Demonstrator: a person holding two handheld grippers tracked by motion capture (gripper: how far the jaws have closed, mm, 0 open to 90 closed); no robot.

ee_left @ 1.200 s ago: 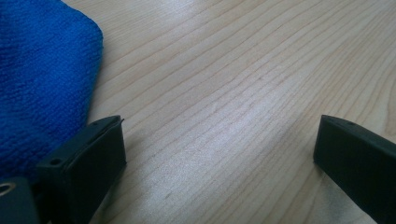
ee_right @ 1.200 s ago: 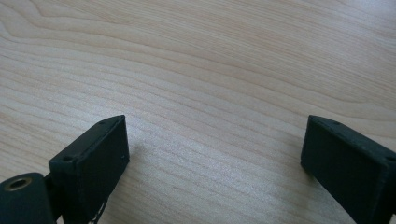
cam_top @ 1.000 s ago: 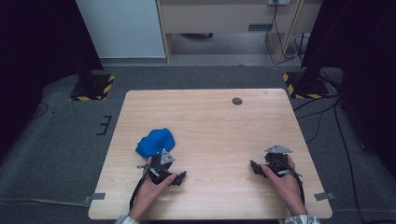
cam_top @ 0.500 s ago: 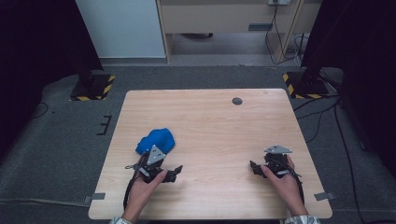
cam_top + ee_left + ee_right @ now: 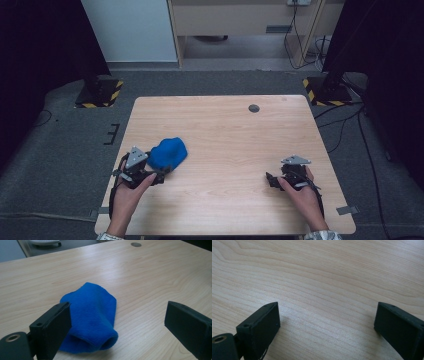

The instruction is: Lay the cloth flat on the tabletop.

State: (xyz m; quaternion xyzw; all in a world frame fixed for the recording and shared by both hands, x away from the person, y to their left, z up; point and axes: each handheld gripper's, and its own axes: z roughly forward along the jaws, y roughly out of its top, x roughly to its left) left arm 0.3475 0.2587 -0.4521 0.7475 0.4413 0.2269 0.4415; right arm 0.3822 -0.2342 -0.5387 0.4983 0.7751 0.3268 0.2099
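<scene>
I have the left tongs [image 5: 117,327] low over the worktop [image 5: 225,130], jaws wide apart and clamping nothing; the blue cloth [image 5: 91,320] lies crumpled on the wood just ahead, its near end beside my left jaw. In the high view the cloth [image 5: 167,152] sits at the worktop's left side. My right tongs [image 5: 327,327] rest well apart from it, jaws also apart, over bare wood. A round grommet [image 5: 254,108] lies near the far edge.
</scene>
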